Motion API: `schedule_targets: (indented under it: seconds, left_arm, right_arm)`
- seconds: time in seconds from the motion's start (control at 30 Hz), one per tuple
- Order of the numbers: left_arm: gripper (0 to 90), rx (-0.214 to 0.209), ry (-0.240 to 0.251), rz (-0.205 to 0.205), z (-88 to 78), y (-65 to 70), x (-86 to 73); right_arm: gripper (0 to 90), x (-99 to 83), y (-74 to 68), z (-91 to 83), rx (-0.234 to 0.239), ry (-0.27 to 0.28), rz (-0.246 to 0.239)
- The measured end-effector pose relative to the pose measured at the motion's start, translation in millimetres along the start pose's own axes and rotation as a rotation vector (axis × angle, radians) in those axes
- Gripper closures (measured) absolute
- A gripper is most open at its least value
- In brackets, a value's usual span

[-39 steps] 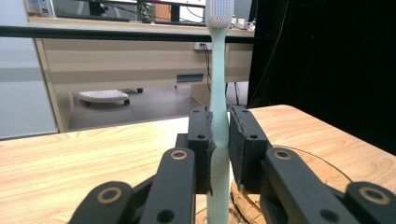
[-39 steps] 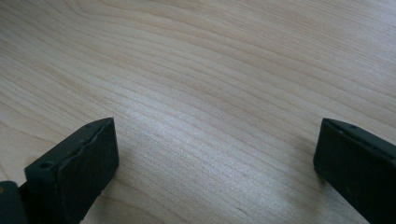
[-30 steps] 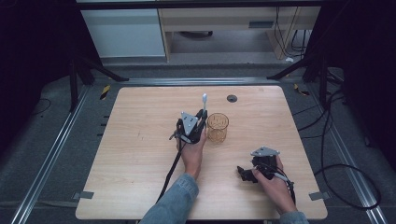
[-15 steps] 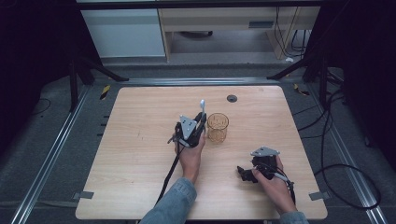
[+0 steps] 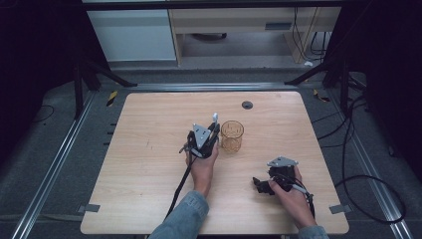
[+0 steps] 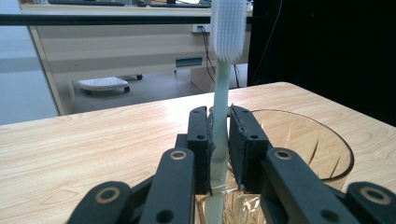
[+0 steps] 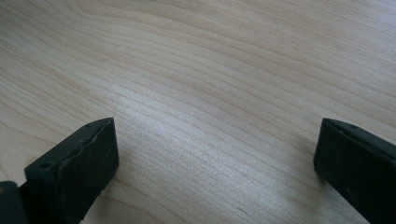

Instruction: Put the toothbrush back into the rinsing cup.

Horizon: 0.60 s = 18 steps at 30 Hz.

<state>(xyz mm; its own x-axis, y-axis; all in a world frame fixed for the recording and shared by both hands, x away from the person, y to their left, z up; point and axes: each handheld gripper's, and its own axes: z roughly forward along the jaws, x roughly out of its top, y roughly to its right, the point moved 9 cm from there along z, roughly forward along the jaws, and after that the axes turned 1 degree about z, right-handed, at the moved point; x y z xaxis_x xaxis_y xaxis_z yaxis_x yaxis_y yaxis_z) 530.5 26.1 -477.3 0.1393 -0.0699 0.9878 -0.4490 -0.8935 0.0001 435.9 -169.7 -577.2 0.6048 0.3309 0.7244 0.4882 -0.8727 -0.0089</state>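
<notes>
A pale green toothbrush with a slim, smooth plastic handle is being clamped between the flat black pads of the left hand-held gripper, upright at the centre of the left gripper view. Its white bristle head is being shown at the top edge of that frame, partly cut off, and the lower end of the handle is being hidden behind the jaw linkage. Just behind and to the right of the jaws, an amber, transparent tumbler with cut ribbing on its round wall is being seen; its base is being cut off by the bottom of the frame.

In the high view the left hand-held gripper is being held at the middle of the pale wood-grain surface, just left of the tumbler, with the toothbrush projecting above it. Whether brush and glass are touching cannot be told.

At the lower right of that frame the right hand-held gripper is being rested on the surface. In the right gripper view its two matte black jaws are being kept wide apart, with bare wood between them.
</notes>
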Motion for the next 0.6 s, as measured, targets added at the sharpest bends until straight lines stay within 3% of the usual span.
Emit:
schedule_targets:
  seconds: [0.6]
  left_arm:
    - [75.5,-0.012,-0.015,-0.006,-1.1,0.2,0.3]
  right_arm:
    - [0.4,0.0,0.1,0.0,0.000,0.000,-0.001]
